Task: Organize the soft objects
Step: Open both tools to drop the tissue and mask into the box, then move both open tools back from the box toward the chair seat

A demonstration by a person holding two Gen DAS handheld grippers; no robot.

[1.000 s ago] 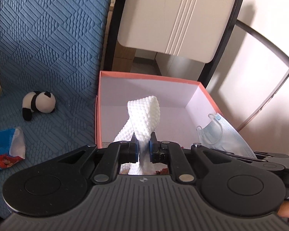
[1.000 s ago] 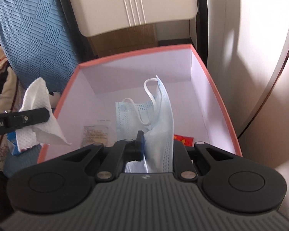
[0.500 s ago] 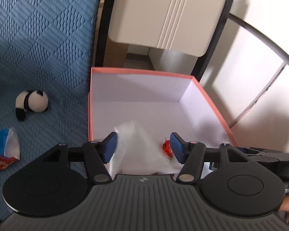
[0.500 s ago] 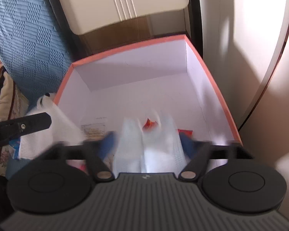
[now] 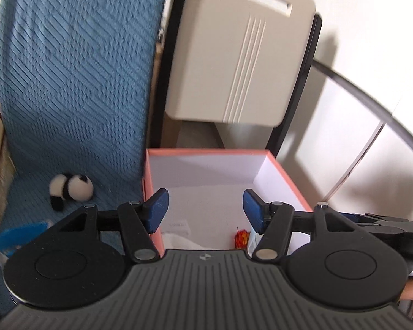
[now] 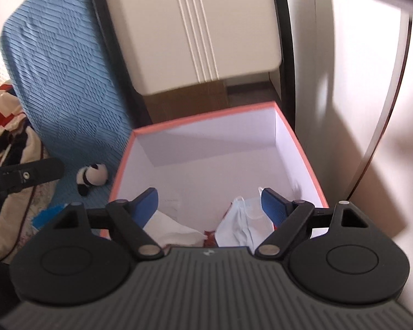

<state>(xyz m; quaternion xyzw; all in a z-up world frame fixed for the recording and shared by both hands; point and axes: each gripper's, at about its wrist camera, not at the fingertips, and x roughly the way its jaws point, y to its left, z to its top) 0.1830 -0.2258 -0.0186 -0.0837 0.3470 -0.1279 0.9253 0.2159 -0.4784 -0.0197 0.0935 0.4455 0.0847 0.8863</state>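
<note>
— What sits around the box?

— The pink-rimmed box [image 6: 314, 177] stands just beside a blue quilted cover [image 5: 68, 82]. A small panda plush [image 5: 70, 189] lies on that cover, near the box's left wall. Closer to the camera, at the left edge, a blue packet [image 5: 16, 236] shows, blurred. Behind the box rises a beige ribbed panel [image 6: 195, 27] in a dark frame, with a brown board under it. A curved dark rail [image 5: 377, 104] crosses the pale wall on the right.

— And the soft things?

— Inside the box. A white tissue [image 6: 173, 229] lies at the near left of its floor, a pale face mask [image 6: 245, 222] at the near right, and something red [image 5: 241, 239] between them.

— The tongs?

— Both released. The left gripper [image 5: 203, 209] has its blue pads spread with nothing between them; the right gripper [image 6: 209, 202] likewise, above tissue and mask, touching neither.

— Anything in the way?

— Each gripper's own body hides the box's near wall.

— Any writing?

— A small printed slip [image 5: 179, 224] on the box floor, too blurred to read.
</note>
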